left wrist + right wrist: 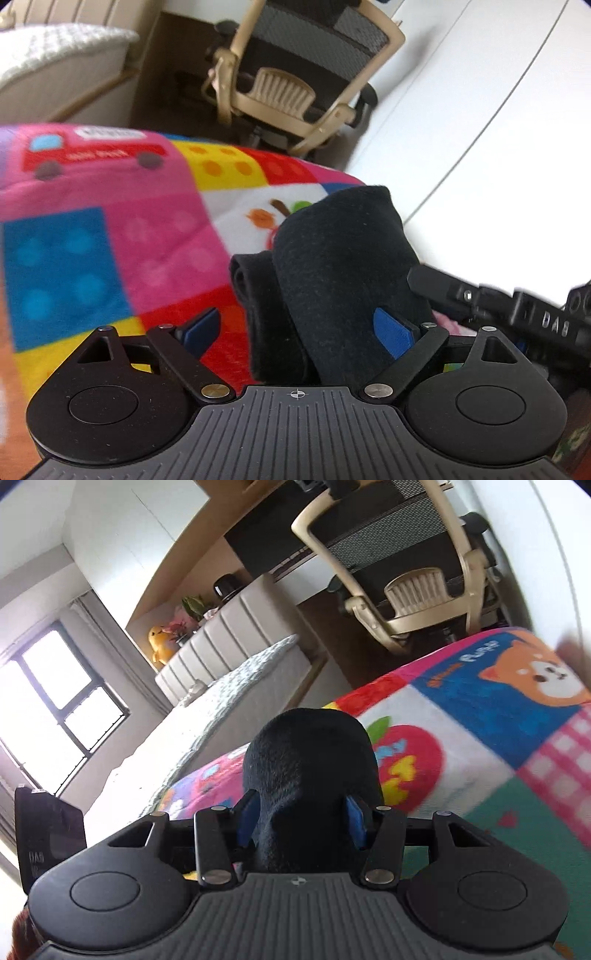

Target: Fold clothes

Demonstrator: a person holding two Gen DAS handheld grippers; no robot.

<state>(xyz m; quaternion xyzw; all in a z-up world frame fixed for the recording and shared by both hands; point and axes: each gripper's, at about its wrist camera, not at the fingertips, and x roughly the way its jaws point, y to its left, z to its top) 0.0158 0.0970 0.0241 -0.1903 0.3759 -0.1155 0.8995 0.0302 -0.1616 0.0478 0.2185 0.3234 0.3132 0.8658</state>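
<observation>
**Bundle at risk of slumping out of a one-sided hold**

While the right gripper (301, 821) is pinching the black, fuzzy knit garment (310, 768) between its two blue-padded fingers (245, 821), the left gripper (301, 330) is standing with its fingers spread wide, the cloth lying loosely in the gap. In the left wrist view one blue pad is resting against the garment's flank and the other is hanging clear of it, so nothing on that side is being clamped.

Seen from the left, the garment is sitting as a thick, rolled or folded bundle, with a second thinner fold (255, 291) bulging beside the main mass. It is lying on, or just above, the bright patchwork fleece blanket (110, 229); whether its underside is touching the blanket is hidden by the grippers.

Several risks are showing. Because only one gripper is squeezing, the bundle is likely hanging its weight on a single pinch, and the soft knit could be creeping out between the pads. The loose fold beside the main mass could be dropping open and undoing the layers. If the left fingers close where they now are, they may be catching only that outer fold, or dragging the fleece blanket up with it.

Beyond the garment, past the blanket's far edge, a beige-framed mesh office chair (295, 74) is standing well apart, and further off a pale padded bed (229, 672) is lying, neither within reach of trouble.
</observation>
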